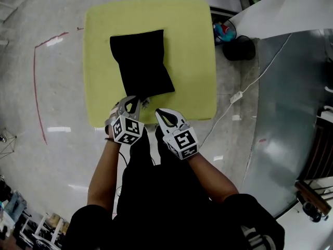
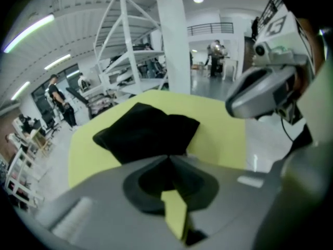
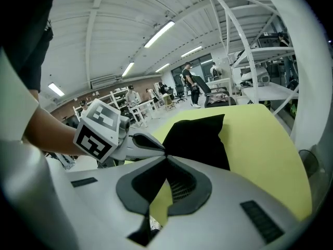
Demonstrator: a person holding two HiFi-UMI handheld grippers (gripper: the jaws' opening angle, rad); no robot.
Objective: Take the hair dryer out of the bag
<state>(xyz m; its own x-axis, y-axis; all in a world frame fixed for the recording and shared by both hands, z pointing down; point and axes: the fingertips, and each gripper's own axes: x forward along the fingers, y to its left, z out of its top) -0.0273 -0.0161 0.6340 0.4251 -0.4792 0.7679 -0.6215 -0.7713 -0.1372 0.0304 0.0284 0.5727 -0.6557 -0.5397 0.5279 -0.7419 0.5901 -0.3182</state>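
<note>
A black cloth bag [image 1: 140, 61] lies bulging on the yellow-green table [image 1: 192, 46]; no hair dryer shows. My left gripper [image 1: 134, 102] sits at the bag's near left corner, its jaws shut on the fabric edge. The left gripper view has the jaws meeting at the left gripper [image 2: 169, 158], with the bag [image 2: 145, 132] right beyond. My right gripper [image 1: 159, 113] is shut and empty, just short of the bag's near edge. In the right gripper view its tip [image 3: 166, 156] points at the bag [image 3: 200, 137], and the left gripper [image 3: 148, 142] touches the bag's corner.
A black bin [image 1: 239, 48] stands on the floor right of the table. A white cable with a power strip [image 1: 237, 96] runs past it. A grey metal surface [image 1: 291, 113] fills the right side. Red tape [image 1: 35, 77] marks the floor at the left.
</note>
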